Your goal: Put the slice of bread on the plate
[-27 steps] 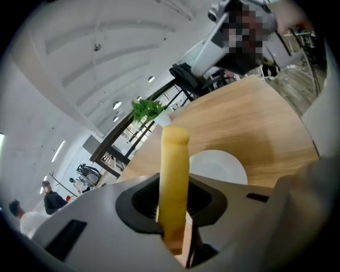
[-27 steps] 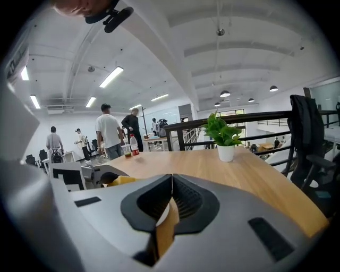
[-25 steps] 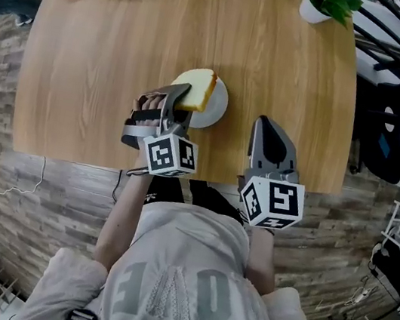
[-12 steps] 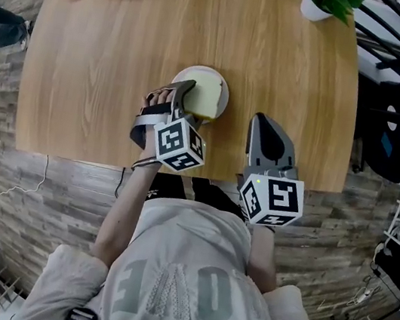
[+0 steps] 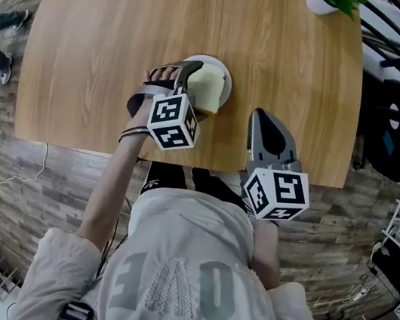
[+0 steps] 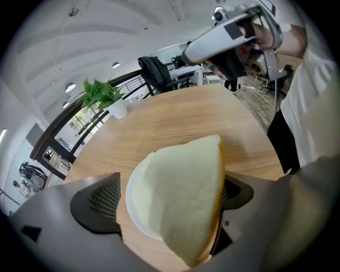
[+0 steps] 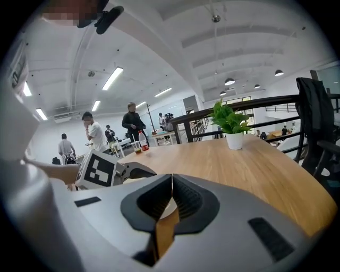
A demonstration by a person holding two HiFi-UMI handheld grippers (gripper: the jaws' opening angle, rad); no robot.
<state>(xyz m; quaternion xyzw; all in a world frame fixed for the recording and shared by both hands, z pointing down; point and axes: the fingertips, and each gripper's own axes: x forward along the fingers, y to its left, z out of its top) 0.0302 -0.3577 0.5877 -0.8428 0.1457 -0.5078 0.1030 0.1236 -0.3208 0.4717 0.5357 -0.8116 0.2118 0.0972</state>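
At the near edge of the bench (image 5: 81,96), the right gripper (image 7: 170,186) sits pressed together, holding nothing. Just beyond it, the left gripper (image 5: 191,91) points down over the white plate (image 6: 134,204), jaws spread after just opening. The slice of bread (image 6: 186,191) stands on edge on the plate, between the jaws and leaning on one. Probably best: back the gripper out slowly and straight, so the slice tips flat inside the rim without dragging.
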